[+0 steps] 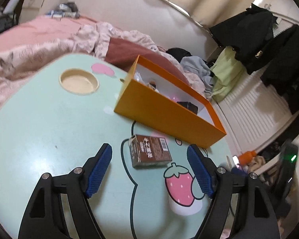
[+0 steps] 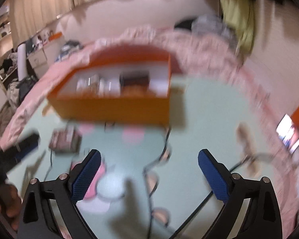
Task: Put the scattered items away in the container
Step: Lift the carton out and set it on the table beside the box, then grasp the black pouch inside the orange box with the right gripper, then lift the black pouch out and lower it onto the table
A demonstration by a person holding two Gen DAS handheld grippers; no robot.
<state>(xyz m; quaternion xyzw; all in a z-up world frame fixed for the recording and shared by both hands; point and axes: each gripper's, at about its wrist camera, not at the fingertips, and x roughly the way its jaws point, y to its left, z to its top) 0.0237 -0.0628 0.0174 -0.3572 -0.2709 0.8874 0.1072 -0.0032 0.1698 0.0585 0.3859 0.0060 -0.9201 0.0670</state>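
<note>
The left gripper [image 1: 149, 151] hung over the mint-green cartoon-printed table [image 1: 49, 129] with its 2 blue pads wide apart and empty. The small brown rectangular carton [image 1: 149, 151] lay flat on the table between and just beyond the fingertips, touching neither pad. Behind it stood the open orange cardboard box [image 1: 165, 113], near the carton, with a few small items inside. The right gripper [image 2: 149, 157] was also spread wide, nothing between its pads; its view was blurred.
</note>
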